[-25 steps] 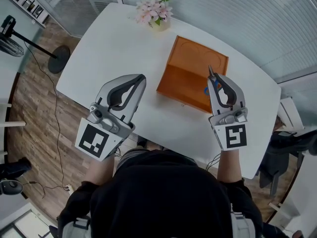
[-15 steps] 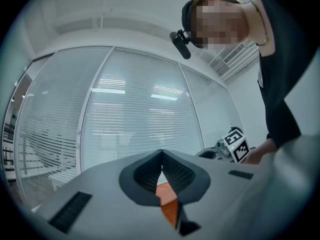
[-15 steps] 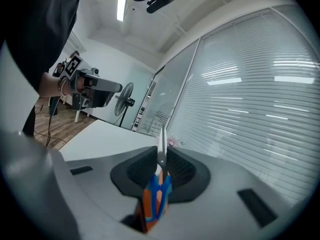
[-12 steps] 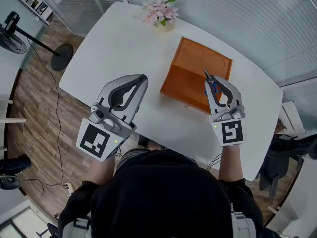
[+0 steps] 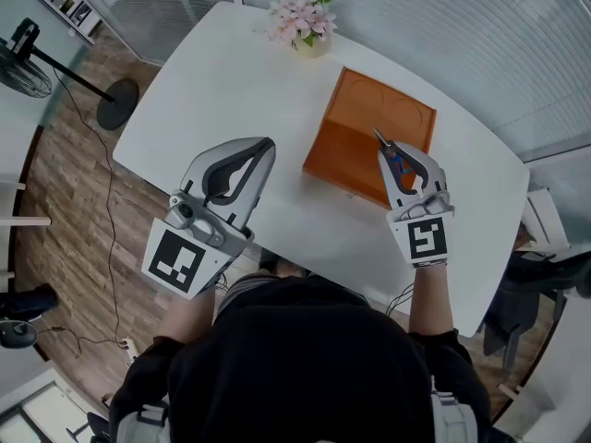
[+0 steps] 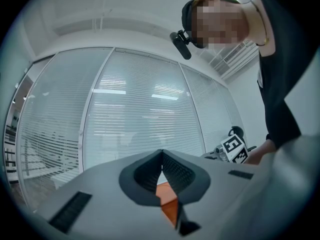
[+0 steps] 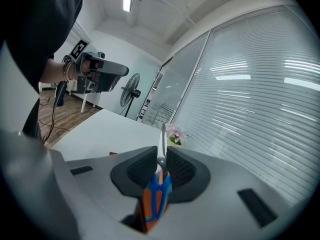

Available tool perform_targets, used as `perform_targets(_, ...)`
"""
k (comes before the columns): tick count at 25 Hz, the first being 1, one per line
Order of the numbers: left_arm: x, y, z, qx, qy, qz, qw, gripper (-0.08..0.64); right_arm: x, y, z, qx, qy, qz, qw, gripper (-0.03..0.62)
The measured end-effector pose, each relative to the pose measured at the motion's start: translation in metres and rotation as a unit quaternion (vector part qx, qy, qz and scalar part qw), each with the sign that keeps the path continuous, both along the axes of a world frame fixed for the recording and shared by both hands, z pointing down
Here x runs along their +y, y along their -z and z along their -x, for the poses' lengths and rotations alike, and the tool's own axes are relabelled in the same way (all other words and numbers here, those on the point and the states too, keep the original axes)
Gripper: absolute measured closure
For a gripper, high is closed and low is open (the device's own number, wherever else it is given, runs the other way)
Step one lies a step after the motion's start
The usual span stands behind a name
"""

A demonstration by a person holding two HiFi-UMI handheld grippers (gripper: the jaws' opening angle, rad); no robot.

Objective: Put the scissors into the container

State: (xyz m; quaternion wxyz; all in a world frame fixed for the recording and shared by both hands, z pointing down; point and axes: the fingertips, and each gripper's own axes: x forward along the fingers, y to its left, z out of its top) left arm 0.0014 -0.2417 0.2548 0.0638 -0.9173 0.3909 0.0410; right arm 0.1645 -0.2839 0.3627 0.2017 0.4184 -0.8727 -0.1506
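Note:
In the head view the orange open container [image 5: 343, 155] stands on the white table [image 5: 222, 81]. My right gripper [image 5: 395, 155] hovers over its near right corner, shut on the scissors [image 5: 379, 138], whose blade points out past the fingertips. In the right gripper view the scissors [image 7: 161, 149] stand between the pads, the blue and orange handles below and the steel blade up. My left gripper [image 5: 262, 148] hangs over the table left of the container, shut and empty. In the left gripper view its jaws meet, with a sliver of the container [image 6: 170, 210] showing below them.
A pot of pink flowers [image 5: 303, 21] stands at the table's far edge, beyond the container. A floor fan's base [image 5: 115, 116] and a cable lie on the wooden floor to the left. A dark chair [image 5: 545, 270] stands right of the table.
My right gripper has sunk a little and edged left over the container's near wall, still holding the scissors. The left gripper has stayed where it was.

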Motion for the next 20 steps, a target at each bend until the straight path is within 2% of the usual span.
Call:
perform_targets(5,0.001,0.0,0.004,0.001,0.003,-0.001,1.0,0.546,-0.002,-0.011,0.001,0.001,0.0,0.01,1.0,0.528)
perform_targets(20,0.005,0.002,0.008,-0.003,0.008,-0.002,1.0,0.546,-0.003,-0.042,0.006,0.046,0.017,0.051,0.998,0.528)
